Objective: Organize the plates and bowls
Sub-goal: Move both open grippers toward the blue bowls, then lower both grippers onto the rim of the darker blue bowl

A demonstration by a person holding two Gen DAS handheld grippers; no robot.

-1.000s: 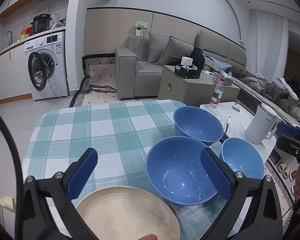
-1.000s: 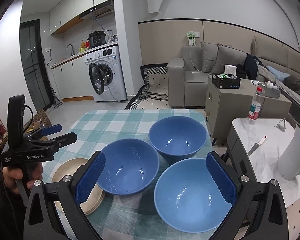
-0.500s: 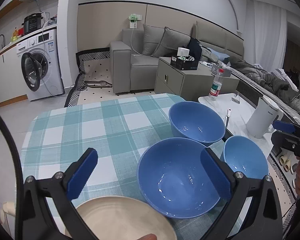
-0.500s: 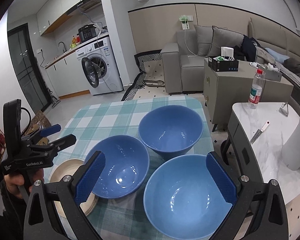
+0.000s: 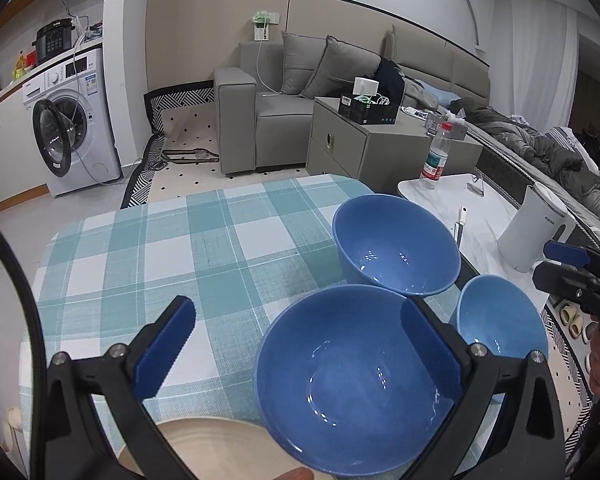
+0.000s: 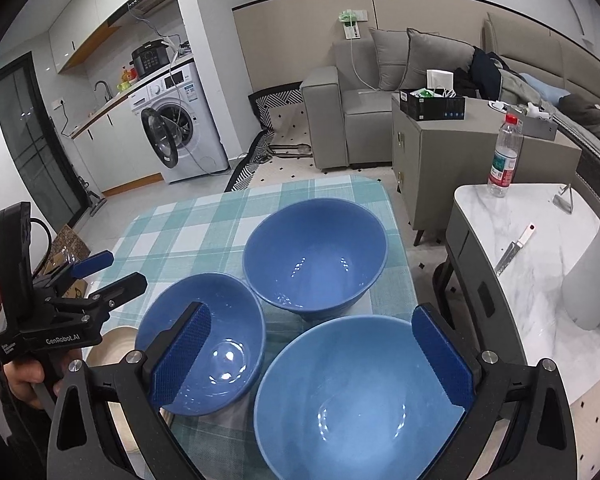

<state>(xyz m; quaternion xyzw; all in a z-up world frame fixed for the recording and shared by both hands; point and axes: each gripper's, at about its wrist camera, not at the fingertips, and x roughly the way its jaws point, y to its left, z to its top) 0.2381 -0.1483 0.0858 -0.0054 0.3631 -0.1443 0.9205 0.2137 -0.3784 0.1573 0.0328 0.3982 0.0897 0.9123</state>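
Observation:
Three blue bowls stand close together on the checked tablecloth. In the left wrist view the middle bowl is nearest, the far bowl is behind it and a third bowl is to the right. A cream plate lies at the bottom edge. My left gripper is open above the cloth, its right finger over the middle bowl's rim. My right gripper is open above the near bowl, its left finger over the left bowl. The far bowl sits beyond.
A marble side table to the right carries a white kettle, a water bottle and a knife. The left gripper shows at the left, held in a hand. A sofa and washing machine stand behind.
Both grippers have moved closer to the bowls, which now look larger in each view. The bowls and plate have not moved.

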